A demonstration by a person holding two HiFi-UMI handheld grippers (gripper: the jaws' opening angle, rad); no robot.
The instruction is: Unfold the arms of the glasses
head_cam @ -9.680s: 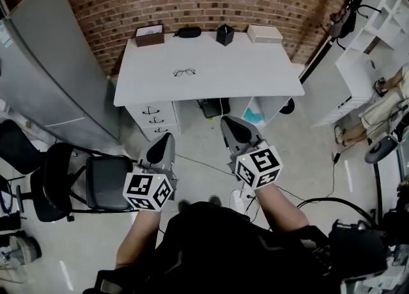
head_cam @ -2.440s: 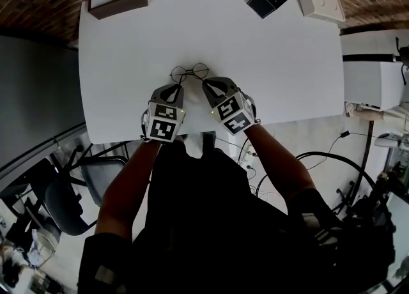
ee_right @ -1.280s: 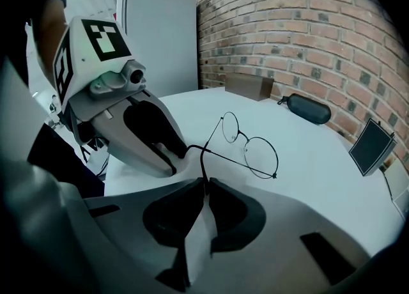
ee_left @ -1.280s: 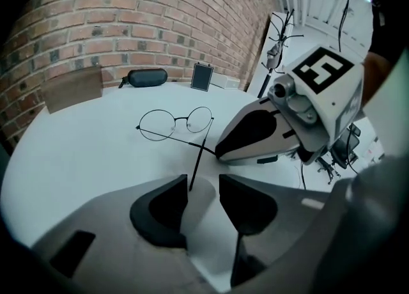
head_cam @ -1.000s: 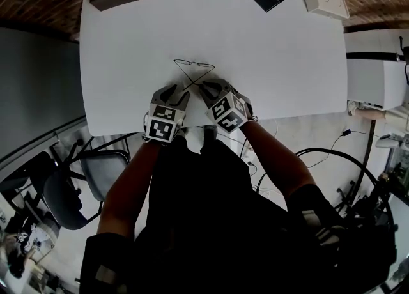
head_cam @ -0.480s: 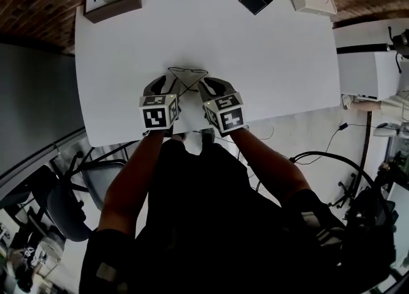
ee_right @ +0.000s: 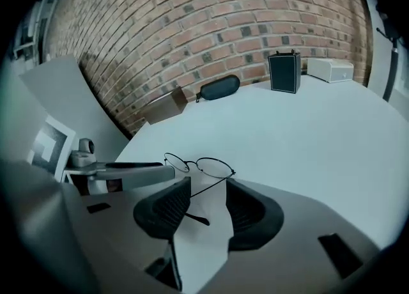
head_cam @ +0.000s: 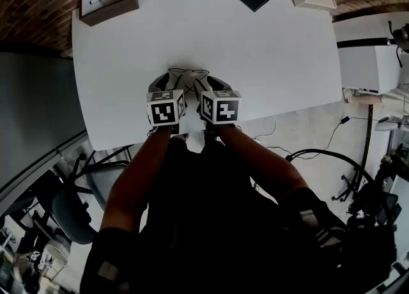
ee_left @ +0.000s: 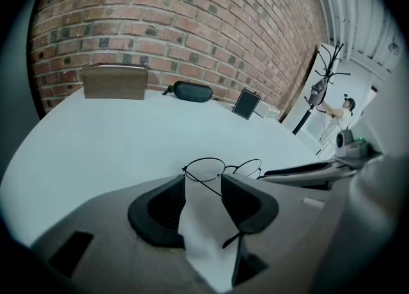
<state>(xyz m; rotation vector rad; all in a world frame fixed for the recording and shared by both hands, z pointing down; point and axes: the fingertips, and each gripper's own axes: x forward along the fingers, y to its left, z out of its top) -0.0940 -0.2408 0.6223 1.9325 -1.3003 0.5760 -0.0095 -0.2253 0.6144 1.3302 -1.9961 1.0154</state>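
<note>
right hand-held gripper (ee_right: 208, 184) jaws just spread, glasses arm (ee_right: 220, 180) loose between them

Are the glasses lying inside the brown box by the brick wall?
No, the glasses are out over the white table, well apart from the brown box at the wall.

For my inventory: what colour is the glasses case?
The case is black, clearest in the left gripper view.

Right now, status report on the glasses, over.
Left tongs open, right tongs just opened, an arm between each. Thin black wire-rimmed round glasses on white table, both arms out. Nothing blocking.
</note>
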